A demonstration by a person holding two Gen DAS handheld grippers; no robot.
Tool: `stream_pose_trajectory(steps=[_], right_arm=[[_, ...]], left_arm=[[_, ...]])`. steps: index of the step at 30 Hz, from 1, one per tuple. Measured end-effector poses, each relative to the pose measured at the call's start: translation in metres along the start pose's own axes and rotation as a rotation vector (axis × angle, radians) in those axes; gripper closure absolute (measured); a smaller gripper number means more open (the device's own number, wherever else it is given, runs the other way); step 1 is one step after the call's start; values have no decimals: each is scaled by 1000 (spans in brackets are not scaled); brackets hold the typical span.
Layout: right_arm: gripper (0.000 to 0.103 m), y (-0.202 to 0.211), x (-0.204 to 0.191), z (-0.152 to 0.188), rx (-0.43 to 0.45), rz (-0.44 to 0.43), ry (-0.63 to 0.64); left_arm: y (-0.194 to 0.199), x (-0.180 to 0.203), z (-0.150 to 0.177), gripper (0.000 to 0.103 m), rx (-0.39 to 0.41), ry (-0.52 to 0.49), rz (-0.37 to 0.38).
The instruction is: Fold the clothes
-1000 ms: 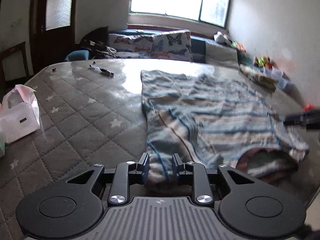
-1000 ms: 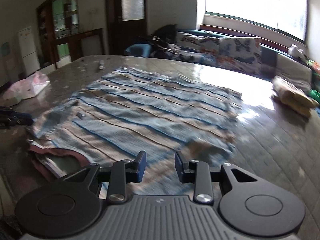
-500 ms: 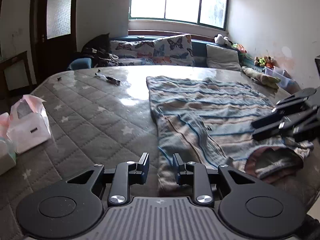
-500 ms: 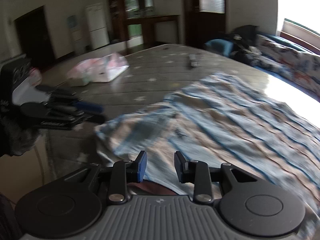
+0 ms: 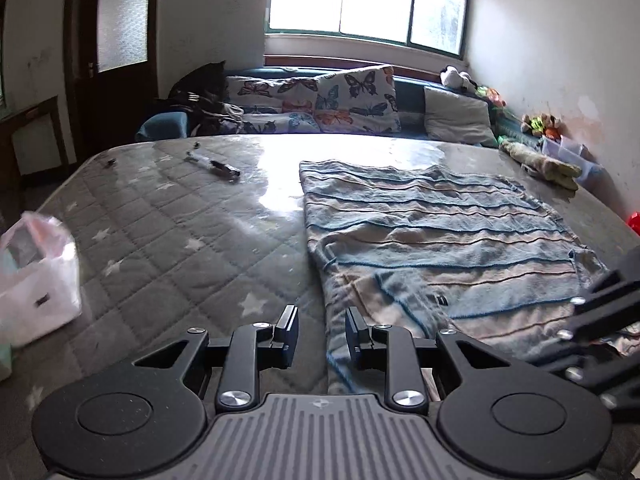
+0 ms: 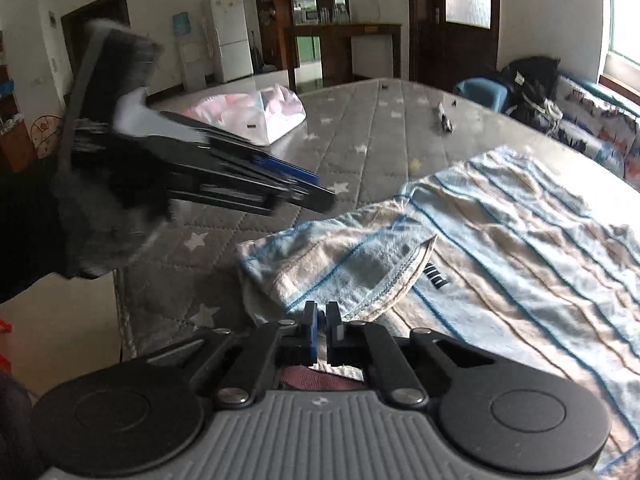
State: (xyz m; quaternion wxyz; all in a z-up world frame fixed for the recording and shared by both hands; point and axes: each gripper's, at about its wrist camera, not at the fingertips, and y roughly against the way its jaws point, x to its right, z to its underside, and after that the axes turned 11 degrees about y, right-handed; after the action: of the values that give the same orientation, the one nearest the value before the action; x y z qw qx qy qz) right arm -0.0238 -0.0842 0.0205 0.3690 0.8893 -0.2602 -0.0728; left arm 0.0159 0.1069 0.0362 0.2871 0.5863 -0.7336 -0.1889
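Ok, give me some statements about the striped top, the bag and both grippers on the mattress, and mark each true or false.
1. The blue and beige striped knit top lies on the grey star-quilted mattress. True.
2. The right gripper is wide open. False: it is shut.
3. The white plastic bag lies on the striped top. False: it sits apart, on the mattress.
4. The left gripper holds nothing. True.

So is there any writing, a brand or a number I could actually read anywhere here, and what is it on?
No text here can be read.
Dark printed mark on the striped garment: looks like short lettering, too blurred to read.
Small dark label on the white bag: too small to read.
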Motion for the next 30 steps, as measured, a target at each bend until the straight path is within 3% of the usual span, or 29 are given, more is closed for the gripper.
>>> stream_pose_trajectory(steps=[9,15,22,30], right_arm=[[98,4,2,7,-37,-32,2],[97,8,23,-4,-1,3,-42],[97,-19,47,-22,1,55,-86],[96,-42,42,-27,-48,17,-26]], left_arm=[[-48,12,-9,72,-77,-93,1],[-41,13,-18,73,-45,-104,28],[-55,14,-15,72,-78,-120,35],[-33,15,-1,73,-71,-176,47]])
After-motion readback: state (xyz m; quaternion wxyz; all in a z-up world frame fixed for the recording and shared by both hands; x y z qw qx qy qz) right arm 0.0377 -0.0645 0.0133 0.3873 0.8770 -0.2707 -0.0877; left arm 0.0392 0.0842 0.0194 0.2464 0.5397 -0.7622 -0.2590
